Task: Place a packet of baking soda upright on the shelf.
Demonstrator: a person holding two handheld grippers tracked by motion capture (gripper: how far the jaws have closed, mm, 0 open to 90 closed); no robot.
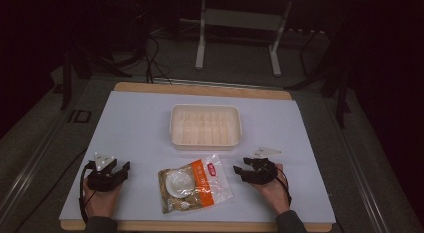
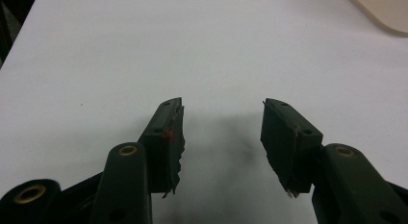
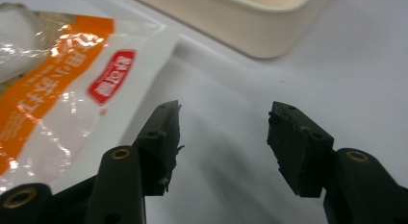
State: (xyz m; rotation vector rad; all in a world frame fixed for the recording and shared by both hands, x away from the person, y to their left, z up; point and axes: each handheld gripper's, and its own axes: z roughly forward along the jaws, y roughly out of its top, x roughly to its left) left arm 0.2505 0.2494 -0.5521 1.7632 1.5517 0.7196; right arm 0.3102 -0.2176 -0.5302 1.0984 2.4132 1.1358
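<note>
The left gripper (image 1: 124, 169) rests low at the near left of the table, held in the person's left hand (image 1: 100, 195). Its two black jaws are spread apart with nothing between them; in the left gripper view (image 2: 222, 132) bare white table surface shows through the gap. A grey three-cornered plate sits on top of it and a black cable loops around the wrist.

The right gripper (image 1: 237, 172) rests at the near right, held in the person's right hand (image 1: 272, 190). Its jaws are also spread and hold nothing. In the right gripper view (image 3: 223, 137) they point across the white surface, with the corner of a plastic bag just beside the jaw at that view's left, not touching it.

The plastic bag (image 1: 195, 182) lies flat between the two grippers, near the table's front edge. It is clear with an orange panel and a red label, and something round and white shows inside.

Beyond the bag, at the middle of the table, stands a cream rectangular plastic tray (image 1: 205, 107) with a ribbed floor, nothing in it.

The table top (image 1: 135, 123) is covered in white, with a wooden edge showing at front and back. The room behind is dark, with a metal stand on the floor.
</note>
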